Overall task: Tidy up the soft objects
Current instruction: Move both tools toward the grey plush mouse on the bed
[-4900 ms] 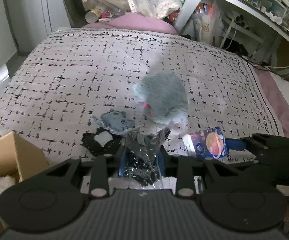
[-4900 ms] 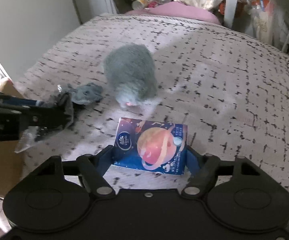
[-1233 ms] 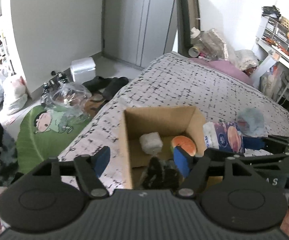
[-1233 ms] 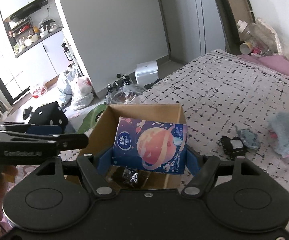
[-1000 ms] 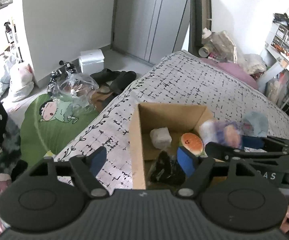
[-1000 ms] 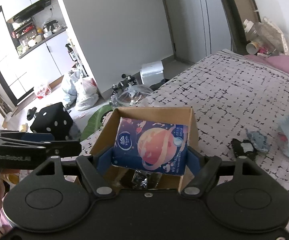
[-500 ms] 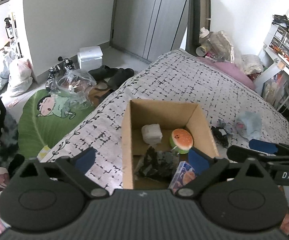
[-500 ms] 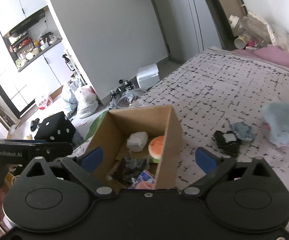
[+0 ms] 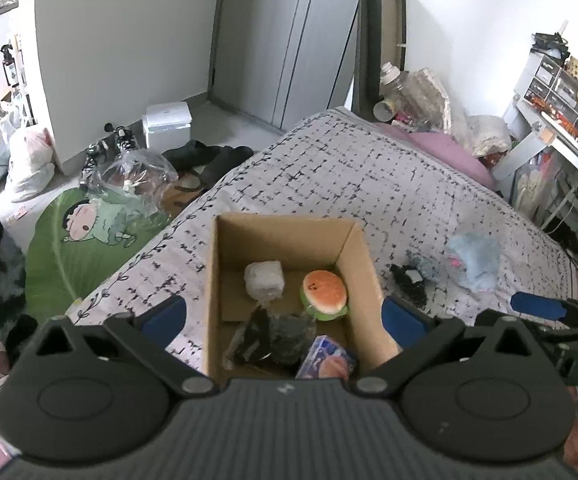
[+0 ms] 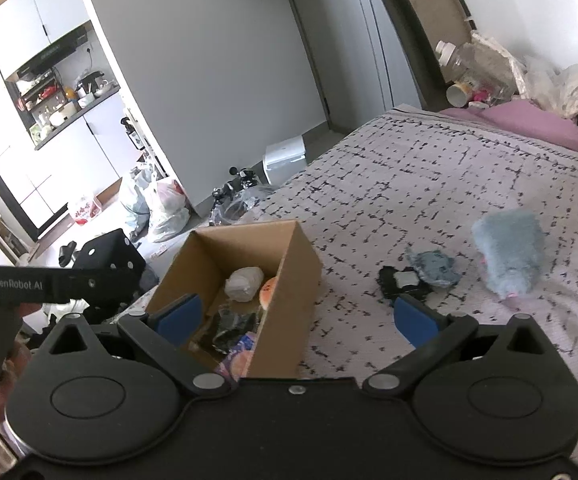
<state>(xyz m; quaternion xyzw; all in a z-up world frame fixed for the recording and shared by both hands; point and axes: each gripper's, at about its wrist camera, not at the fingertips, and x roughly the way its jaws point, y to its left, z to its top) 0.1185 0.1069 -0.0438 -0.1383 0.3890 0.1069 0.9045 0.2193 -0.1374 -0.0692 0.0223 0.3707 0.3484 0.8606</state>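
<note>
An open cardboard box (image 9: 353,256) (image 10: 289,280) stands at the bed's corner. Inside lie a white soft lump (image 9: 264,280), a watermelon plush (image 9: 325,290), a dark crinkly packet (image 9: 277,338) and the blue planet-print tissue pack (image 9: 327,362) (image 10: 239,354). On the bedspread lie a grey-blue fluffy toy (image 9: 475,258) (image 10: 507,256), a small blue-grey plush (image 10: 433,266) and a black item (image 10: 403,284). My left gripper (image 9: 283,318) is open and empty above the box. My right gripper (image 10: 297,316) is open and empty over the box's right wall.
The patterned bedspread (image 10: 449,176) stretches right of the box. Beside the bed the floor holds a green cartoon mat (image 9: 85,236), plastic bags (image 10: 161,204), a white bin (image 9: 169,126) and a black dice cushion (image 10: 109,256). A cluttered desk (image 9: 561,120) stands far right.
My right gripper opened and dropped the tissue pack into the box, then drew back. My left gripper let go of the dark packet in the box earlier and opened wider.
</note>
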